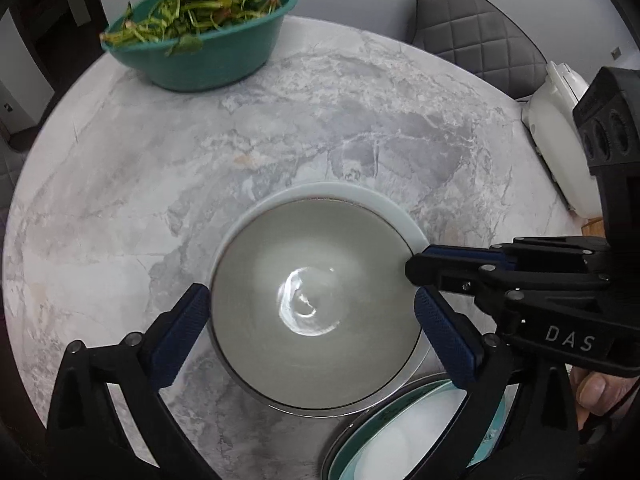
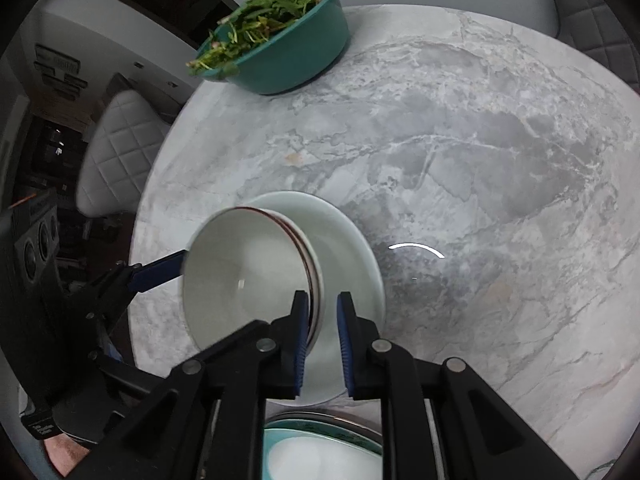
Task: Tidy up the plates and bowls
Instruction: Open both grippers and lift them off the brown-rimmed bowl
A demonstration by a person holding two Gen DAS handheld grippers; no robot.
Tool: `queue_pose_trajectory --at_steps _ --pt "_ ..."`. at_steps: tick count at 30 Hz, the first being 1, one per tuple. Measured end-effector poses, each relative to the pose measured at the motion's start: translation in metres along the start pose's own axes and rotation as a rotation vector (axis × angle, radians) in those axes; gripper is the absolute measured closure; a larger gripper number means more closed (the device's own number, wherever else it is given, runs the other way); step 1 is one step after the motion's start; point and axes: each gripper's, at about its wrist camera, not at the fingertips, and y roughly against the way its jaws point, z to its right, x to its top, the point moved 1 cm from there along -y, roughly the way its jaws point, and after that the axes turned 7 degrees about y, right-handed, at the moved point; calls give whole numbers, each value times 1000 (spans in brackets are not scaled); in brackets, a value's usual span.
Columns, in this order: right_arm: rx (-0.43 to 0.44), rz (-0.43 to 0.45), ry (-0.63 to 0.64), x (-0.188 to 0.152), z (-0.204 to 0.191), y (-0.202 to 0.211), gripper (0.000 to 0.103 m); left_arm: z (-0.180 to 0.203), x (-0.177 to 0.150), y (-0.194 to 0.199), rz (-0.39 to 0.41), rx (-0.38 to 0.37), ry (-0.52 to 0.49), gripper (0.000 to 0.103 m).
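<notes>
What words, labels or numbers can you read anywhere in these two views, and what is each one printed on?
"DAS": white letters on the black body of the right gripper, seen from the left wrist view.
Small white label on the left gripper housing, low at the left edge of the right wrist view: too small and blurred to read.
Nothing legible on the bowls, plates or table.

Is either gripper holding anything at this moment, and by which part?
The right gripper pinches the rim of the white bowl, one pad inside, one outside. The left gripper straddles that bowl, open, gripping nothing.
</notes>
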Motion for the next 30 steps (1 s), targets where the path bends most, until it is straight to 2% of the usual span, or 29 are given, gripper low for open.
queue_pose_trajectory --at_steps 8,13,14,15,16,17,18,21,24,30 --pt "-20 14 12 4 2 6 86 -1 0 21 28 -17 7 0" --pt "-10 27 6 1 5 12 84 -18 -3 48 61 -69 73 0" --pt "-2 51 12 0 5 18 79 -24 -4 57 80 -81 91 0" --pt "4 72 18 -1 6 24 62 -30 -6 62 92 -73 98 0" --pt "-2 96 25 -3 6 31 50 -37 -7 68 109 -63 108 0" --pt "-19 121 34 -4 7 37 31 -46 -10 72 120 -66 121 0" --pt "-23 135 46 -5 8 42 22 -56 -13 74 122 -72 134 0" --pt "-16 118 85 -7 10 45 22 -87 -26 64 78 -43 179 0" --pt "-25 100 78 -11 18 41 22 -109 -44 54 45 -62 208 0" --pt "-33 47 27 -19 33 19 25 -120 -66 39 21 -87 221 0"
